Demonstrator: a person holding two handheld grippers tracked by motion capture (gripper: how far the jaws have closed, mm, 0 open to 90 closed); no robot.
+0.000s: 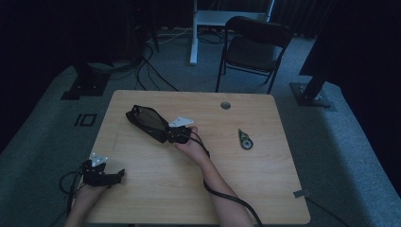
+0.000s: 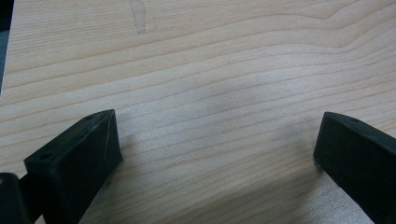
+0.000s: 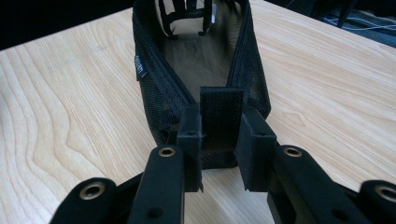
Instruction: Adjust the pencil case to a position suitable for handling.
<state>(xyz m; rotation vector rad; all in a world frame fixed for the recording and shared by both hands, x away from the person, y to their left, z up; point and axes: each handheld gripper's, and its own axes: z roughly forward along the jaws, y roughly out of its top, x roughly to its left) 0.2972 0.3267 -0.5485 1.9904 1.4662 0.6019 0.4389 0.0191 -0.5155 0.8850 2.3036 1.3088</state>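
Black mesh pouch (image 3: pixel 187 70) stretched lengthwise away from the right gripper (image 3: pixel 219 140), apparently clenched on its end tab.

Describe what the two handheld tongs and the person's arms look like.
Both tongs are black. The left tongs and right tongs each carry a pale grey three-cornered plate on top. A black cable trails along the right forearm. The jaws are blocky black bars with round screw holes and brass-coloured rivets. Both forearms are bare, no sleeves showing.
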